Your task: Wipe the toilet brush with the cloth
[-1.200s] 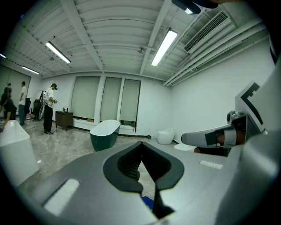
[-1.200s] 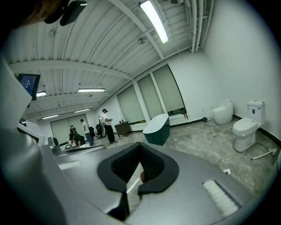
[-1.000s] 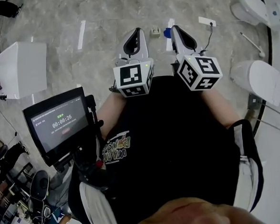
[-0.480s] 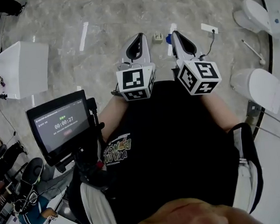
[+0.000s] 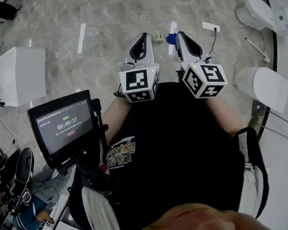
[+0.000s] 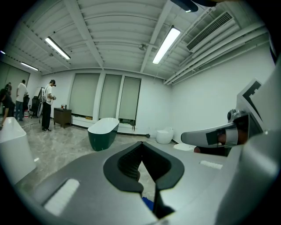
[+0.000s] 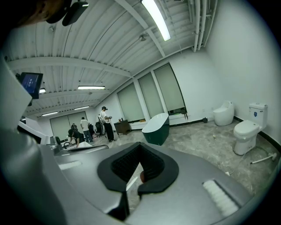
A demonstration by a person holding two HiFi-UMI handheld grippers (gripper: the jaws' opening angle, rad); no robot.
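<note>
Both grippers are held side by side in front of the person's chest, pointing out over the marble floor. My left gripper (image 5: 141, 36) (image 6: 141, 143) is shut, its tips meeting with nothing between them. My right gripper (image 5: 181, 34) (image 7: 140, 144) is shut and empty too. A small blue thing (image 5: 171, 38), perhaps the cloth, lies on the floor just beyond the tips and shows as a blue patch (image 6: 148, 203) under the left jaws. A thin white rod with a thicker end (image 5: 256, 49) (image 7: 263, 159), possibly the toilet brush, lies on the floor at the right near a toilet.
Two white toilets (image 5: 259, 10) (image 5: 262, 84) stand along the right wall. A white power strip (image 5: 211, 26) and a small object (image 5: 157, 36) lie on the floor. A white box (image 5: 15, 74) is left, a chest-mounted screen (image 5: 63, 125) nearer. A green bathtub (image 6: 103, 132) and people stand far off.
Both grippers have kept their place and stayed shut. The head view has shifted slightly, and the counter on the screen has ticked on.
</note>
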